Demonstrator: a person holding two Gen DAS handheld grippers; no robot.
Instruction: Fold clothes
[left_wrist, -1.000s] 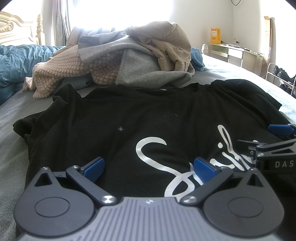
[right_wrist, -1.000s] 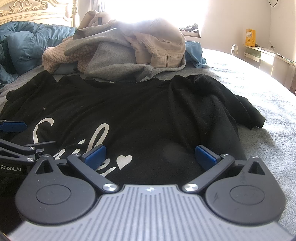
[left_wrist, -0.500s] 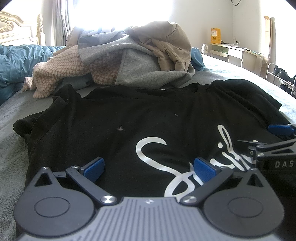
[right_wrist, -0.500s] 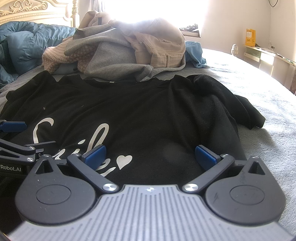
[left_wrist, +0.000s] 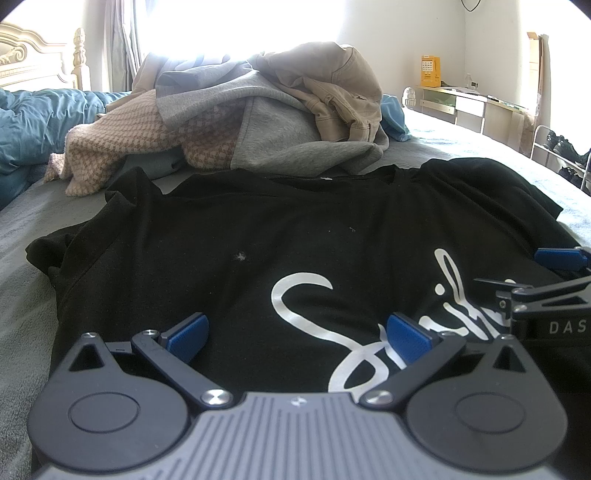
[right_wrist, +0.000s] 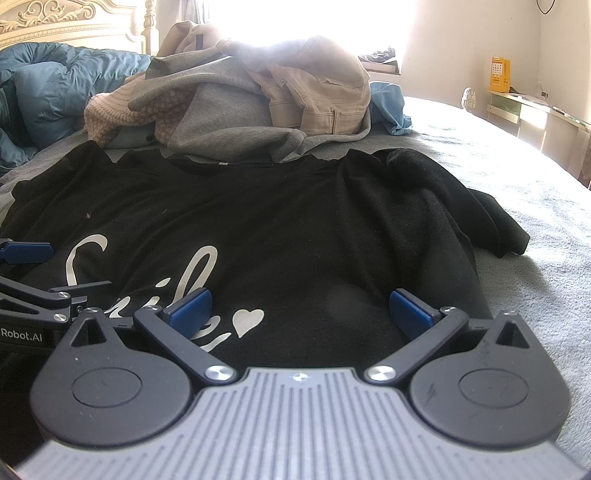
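1. Left wrist view: the left gripper (left_wrist: 297, 334) sits low at the near edge of the black shirt (left_wrist: 258, 258), jaws spread wide, nothing between the blue pads (left_wrist: 186, 332)
2. The shirt lies spread flat on the grey bed (left_wrist: 22, 295), print side up, collar toward the far side; white script (left_wrist: 314, 314) runs across its near right part
3. The left sleeve (left_wrist: 66, 243) is bunched at the left edge; the right sleeve lies rumpled at the far right
4. The right gripper (left_wrist: 546, 295) shows at the right edge, over the script; from here I cannot tell how far open it is
5. Beyond the collar sits a pile of clothes (left_wrist: 258, 122): a houndstooth knit on the left, grey sweatshirt in the middle, tan piece on top; a blue duvet (left_wrist: 33, 125) lies far left and a desk (left_wrist: 469, 103) far right
6. Right wrist view: the right gripper (right_wrist: 299, 310) rests low over the near hem area of the shirt (right_wrist: 295, 221), jaws wide apart, holding nothing
7. A white heart (right_wrist: 249, 319) ends the script just beside the gripper's left pad (right_wrist: 190, 308)
8. The right sleeve (right_wrist: 480, 221) lies crumpled, folded partly over the shirt's right side and trailing onto the bed (right_wrist: 535, 240)
9. The left gripper (right_wrist: 33, 280) shows at the left edge, above the first letter
10. The pile (right_wrist: 240, 99) sits far behind the collar, touching the shirt's far edge
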